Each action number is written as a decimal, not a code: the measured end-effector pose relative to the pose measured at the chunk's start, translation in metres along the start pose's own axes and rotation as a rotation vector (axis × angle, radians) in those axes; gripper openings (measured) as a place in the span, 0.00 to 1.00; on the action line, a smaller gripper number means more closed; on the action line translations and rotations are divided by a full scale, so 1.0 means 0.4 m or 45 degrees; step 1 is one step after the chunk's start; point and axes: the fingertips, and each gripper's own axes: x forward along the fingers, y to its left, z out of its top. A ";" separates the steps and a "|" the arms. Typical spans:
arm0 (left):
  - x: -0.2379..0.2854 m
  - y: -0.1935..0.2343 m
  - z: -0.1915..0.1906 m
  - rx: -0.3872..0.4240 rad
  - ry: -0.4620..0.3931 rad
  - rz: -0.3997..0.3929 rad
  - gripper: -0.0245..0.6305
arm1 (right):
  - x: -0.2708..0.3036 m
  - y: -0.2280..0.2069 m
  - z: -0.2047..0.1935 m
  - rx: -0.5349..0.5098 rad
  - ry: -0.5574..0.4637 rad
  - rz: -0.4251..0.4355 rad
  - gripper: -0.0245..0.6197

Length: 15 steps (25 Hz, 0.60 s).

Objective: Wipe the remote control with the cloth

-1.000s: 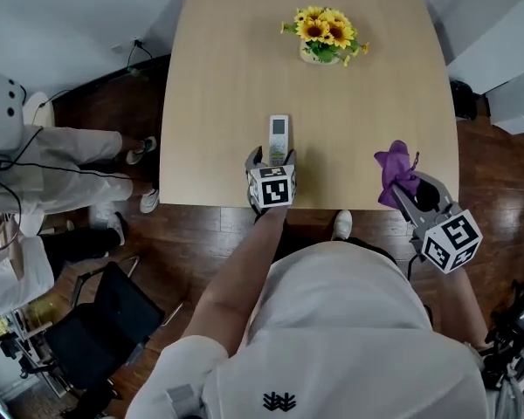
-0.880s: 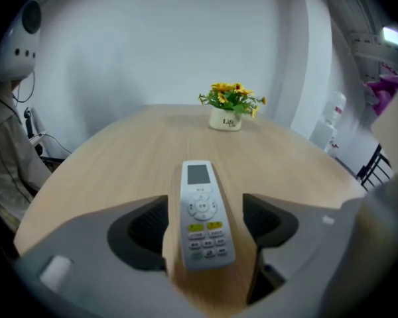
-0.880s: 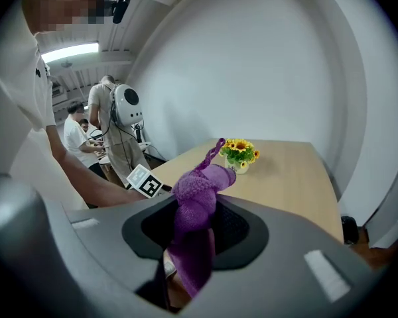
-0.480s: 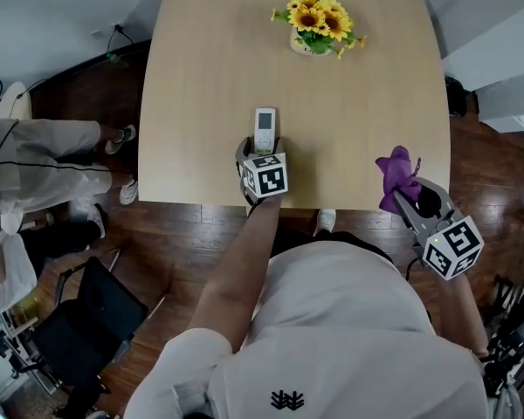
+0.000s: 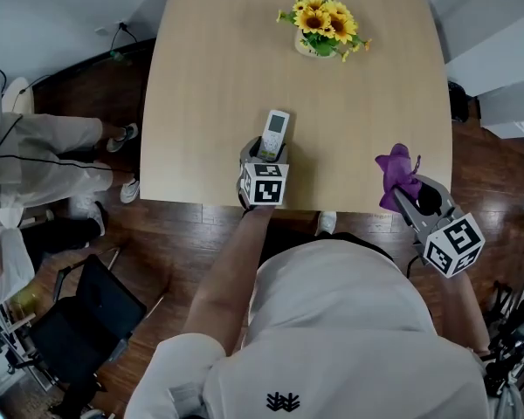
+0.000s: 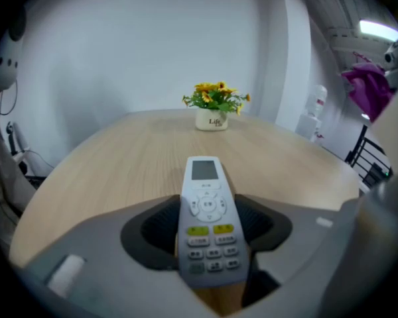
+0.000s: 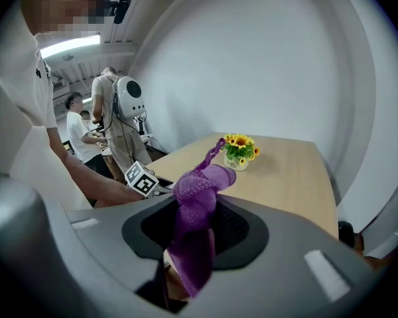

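Remote clamped at its near end, cloth held ready

The remote, judged stiff, light and slippery-cased, is pinched across its button end by the left gripper at the table's near edge. The soft cloth is bunched in the closed right gripper, well apart on the right. Since the earlier frame, the remote's far end has been swung rightward.

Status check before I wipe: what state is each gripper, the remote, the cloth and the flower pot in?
left gripper: shut on the remote control.
remote control: buttons up, near end clamped.
right gripper: shut on the cloth.
cloth: bunched, apart from the remote control.
flower pot: upright at the table's far end.
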 end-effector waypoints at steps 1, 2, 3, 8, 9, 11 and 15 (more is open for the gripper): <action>-0.012 -0.008 0.012 0.023 -0.015 -0.025 0.46 | 0.004 -0.001 0.006 0.000 -0.009 0.000 0.24; -0.027 -0.017 0.027 0.045 -0.033 -0.053 0.46 | 0.007 0.000 0.013 -0.001 -0.019 0.000 0.24; -0.045 -0.027 0.042 0.067 -0.052 -0.083 0.46 | 0.011 0.002 0.022 -0.002 -0.032 -0.001 0.24; -0.157 -0.094 0.141 0.186 -0.160 -0.262 0.46 | 0.033 0.028 0.107 -0.039 -0.141 0.011 0.24; -0.180 -0.109 0.161 0.211 -0.176 -0.296 0.46 | 0.038 0.036 0.131 -0.055 -0.171 0.016 0.24; -0.221 -0.141 0.193 0.269 -0.202 -0.361 0.46 | 0.050 0.059 0.180 -0.079 -0.235 0.032 0.23; -0.289 -0.194 0.249 0.372 -0.247 -0.466 0.46 | 0.077 0.122 0.279 -0.074 -0.359 0.098 0.23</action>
